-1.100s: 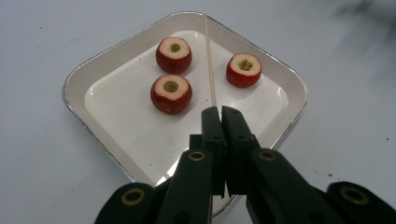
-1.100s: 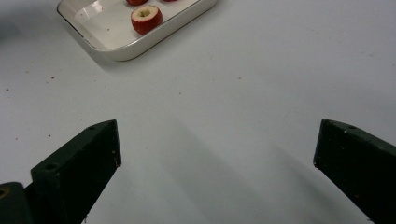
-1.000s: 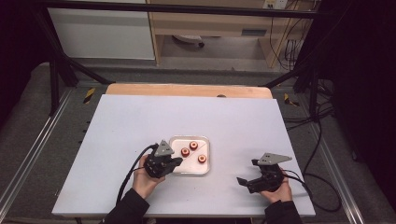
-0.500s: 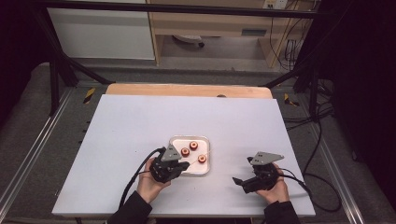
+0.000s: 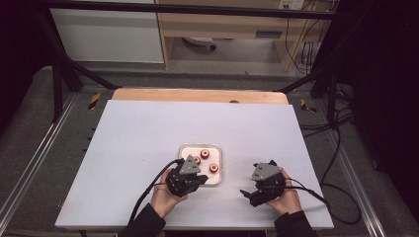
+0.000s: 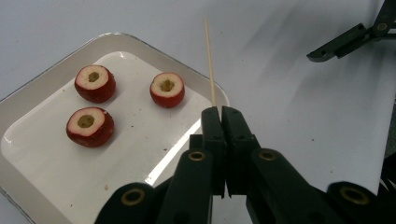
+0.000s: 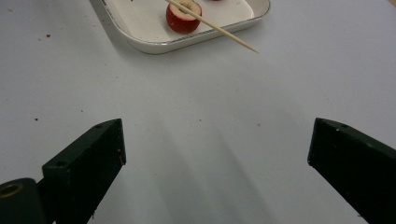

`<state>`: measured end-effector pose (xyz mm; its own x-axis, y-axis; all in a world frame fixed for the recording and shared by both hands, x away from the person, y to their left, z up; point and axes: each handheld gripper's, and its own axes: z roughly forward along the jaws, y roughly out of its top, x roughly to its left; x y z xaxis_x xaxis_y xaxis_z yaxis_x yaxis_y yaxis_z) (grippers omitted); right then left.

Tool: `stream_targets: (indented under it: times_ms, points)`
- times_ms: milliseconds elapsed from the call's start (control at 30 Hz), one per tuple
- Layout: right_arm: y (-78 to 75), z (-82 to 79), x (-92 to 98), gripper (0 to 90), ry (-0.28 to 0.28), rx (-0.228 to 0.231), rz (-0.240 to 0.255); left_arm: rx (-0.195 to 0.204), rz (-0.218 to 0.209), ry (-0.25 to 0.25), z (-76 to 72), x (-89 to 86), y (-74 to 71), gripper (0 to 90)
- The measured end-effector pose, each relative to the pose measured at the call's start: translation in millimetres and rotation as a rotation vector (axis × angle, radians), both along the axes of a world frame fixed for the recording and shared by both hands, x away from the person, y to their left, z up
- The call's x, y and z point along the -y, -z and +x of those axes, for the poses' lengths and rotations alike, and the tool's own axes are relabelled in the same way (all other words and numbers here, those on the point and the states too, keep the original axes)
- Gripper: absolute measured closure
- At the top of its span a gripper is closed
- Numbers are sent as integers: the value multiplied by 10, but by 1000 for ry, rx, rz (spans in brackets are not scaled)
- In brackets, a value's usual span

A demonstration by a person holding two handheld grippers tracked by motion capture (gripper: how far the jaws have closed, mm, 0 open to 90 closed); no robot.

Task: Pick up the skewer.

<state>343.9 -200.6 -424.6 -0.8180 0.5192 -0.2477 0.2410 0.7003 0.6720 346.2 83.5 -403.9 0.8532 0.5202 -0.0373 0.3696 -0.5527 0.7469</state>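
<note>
A thin wooden skewer [image 6: 209, 60] is pinched at one end between the fully closed jaws of the left gripper [image 6: 219, 116], its tip held past the near right corner of the white tray [image 6: 28, 93] with three cored red fruit pieces [image 6: 167, 88], while the right gripper [image 7: 215, 144] is held wide open and empty over the table [image 7: 196, 107] near its front edge.

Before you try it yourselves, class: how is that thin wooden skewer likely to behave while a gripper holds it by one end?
The skewer is long and very thin, so it probably flexes and could snap under side load. The left gripper pinches only its end, so the free tip may wobble. It looks round and smooth, so it might roll if dropped on the table.
</note>
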Motion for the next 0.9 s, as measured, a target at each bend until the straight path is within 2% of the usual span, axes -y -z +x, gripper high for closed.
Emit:
stream_targets:
  times_ms: [400, 567, 700, 833, 900]
  points:
    - [-113, -1, -165, 137, -81, 84, -95, 7, 30, 57, 3, 194, -60, 888]
    - [-120, -11, -217, 229, -144, 113, -156, 5, 43, 80, -2, 268, -66, 888]
    - [-107, -12, -250, 301, -188, 142, -187, 4, 53, 94, 3, 307, -71, 888]
    - [-83, -7, -270, 347, -231, 182, -249, 0, 69, 108, 11, 353, -79, 888]
    - [-81, -1, -274, 401, -250, 200, -260, 1, 79, 116, 15, 373, -79, 888]
